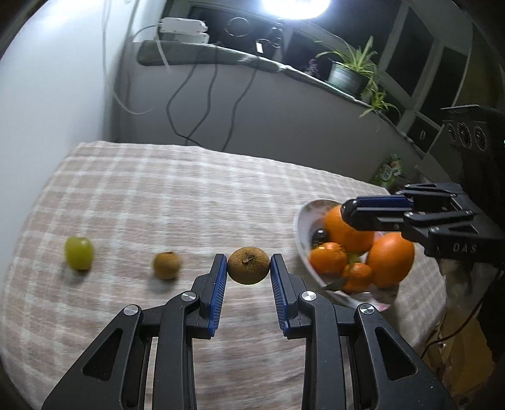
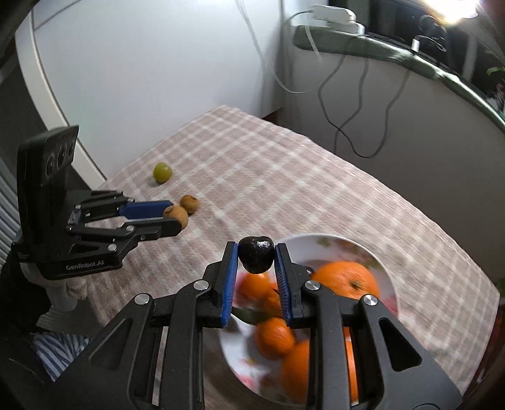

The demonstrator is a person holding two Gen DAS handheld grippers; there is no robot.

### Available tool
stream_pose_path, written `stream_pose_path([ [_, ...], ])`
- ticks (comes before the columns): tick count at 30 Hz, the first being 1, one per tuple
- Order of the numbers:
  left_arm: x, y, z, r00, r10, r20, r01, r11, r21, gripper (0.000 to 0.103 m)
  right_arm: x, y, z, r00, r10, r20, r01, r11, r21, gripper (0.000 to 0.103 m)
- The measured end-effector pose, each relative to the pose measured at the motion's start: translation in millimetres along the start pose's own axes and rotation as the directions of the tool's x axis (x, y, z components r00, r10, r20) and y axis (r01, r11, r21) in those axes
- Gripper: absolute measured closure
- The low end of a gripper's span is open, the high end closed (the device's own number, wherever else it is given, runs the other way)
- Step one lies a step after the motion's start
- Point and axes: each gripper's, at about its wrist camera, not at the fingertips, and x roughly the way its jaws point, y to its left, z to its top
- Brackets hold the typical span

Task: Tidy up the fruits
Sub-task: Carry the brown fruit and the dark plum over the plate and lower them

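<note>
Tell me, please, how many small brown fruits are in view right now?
2. One brown fruit is clamped between the left gripper fingers, above the checkered cloth; the other brown fruit lies on the cloth just left of it. None visible in the bowl, though oranges may hide some.

Open checked tablecloth (image 1: 189,195) beyond the fruit row, bowl (image 1: 301,227) crowding the right, wall (image 1: 56,94) closing the left

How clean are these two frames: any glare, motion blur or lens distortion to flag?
Left wrist view: the lamp blows out the top edge; the checked tablecloth is motion-smeared, while the brown fruit between the left gripper pads stays sharp. Right wrist view: the bowl and oranges are smeared, the dark fruit in the right gripper is crisp, and fisheye bends the windowsill.
</note>
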Motion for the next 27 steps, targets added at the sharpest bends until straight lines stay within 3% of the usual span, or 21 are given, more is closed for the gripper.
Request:
stream_pose_path([
  [12, 20, -51, 10, 0.998, -0.059, -0.021, 0.061, 0.995, 0.075, 0.076, -24, -48, -22, 0.999, -0.045, 0.026, 0.042, 0.995, 0.086, 0.078],
  [27, 53, -70, 25, 0.996, -0.064, -0.060, 0.070, 0.993, 0.099, 0.076, -32, -101, -51, 0.998, -0.060, 0.006, 0.058, 0.980, 0.191, 0.078],
])
